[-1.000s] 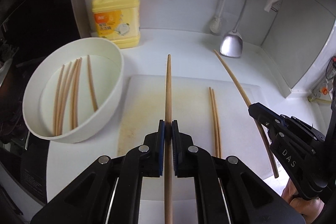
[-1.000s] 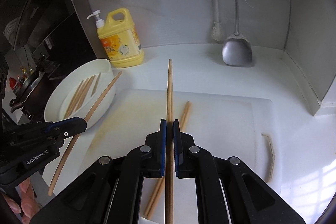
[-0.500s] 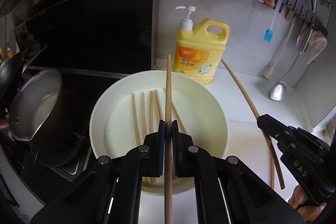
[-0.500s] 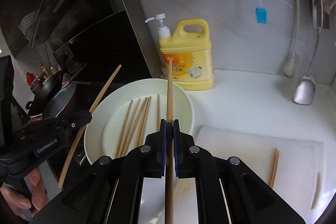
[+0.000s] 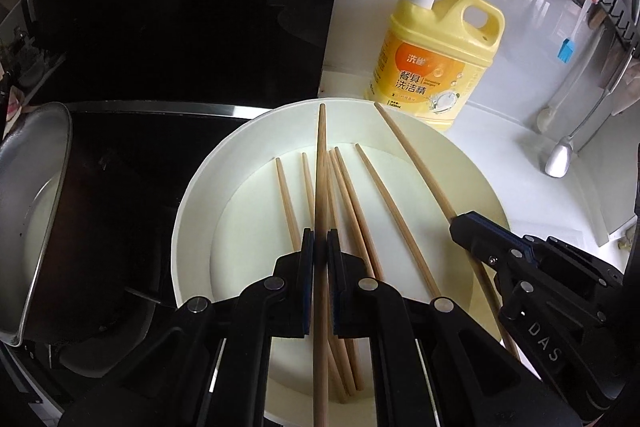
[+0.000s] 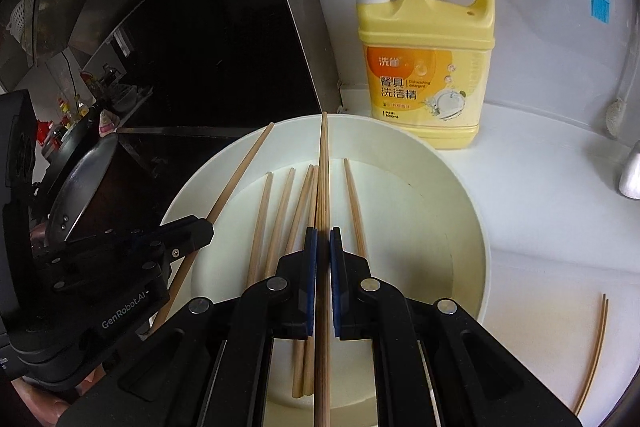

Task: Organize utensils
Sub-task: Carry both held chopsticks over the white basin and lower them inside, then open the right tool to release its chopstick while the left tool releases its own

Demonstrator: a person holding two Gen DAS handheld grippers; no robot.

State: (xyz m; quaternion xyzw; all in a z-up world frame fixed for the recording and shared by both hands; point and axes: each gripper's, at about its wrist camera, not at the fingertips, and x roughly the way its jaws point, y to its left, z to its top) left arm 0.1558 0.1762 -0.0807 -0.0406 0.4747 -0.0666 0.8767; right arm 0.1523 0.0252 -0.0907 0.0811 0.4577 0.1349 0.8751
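Both sets of fingers clamped shut, each on its own long tan bamboo chopstick. Left gripper (image 5: 319,247) pinching one chopstick (image 5: 320,163) mid-length, shaft running straight ahead along the fingers, tip up near the far rim of the round white plastic basin (image 5: 476,187). Right gripper (image 6: 323,247) same deal with its chopstick (image 6: 324,163), tip also out by the far rim. Both sticks hanging above the basin, long axes roughly in line with the loose tan chopsticks (image 5: 352,195) already lying on the bottom, so probably just a lower-and-let-go from here. Neither hand clearly nearer; side by side, right one to the right. Two more thin chopsticks (image 6: 596,343) waiting on the pale cutting board beside the basin.

Readable stuff: "GenRobot.AI" on the left gripper body, "DAS" on the right one, and Chinese characters plus "1000mL"-ish small print, too tiny to be sure, on the yellow dish-soap jug with white pump (image 6: 428,67) standing on the table behind the basin.
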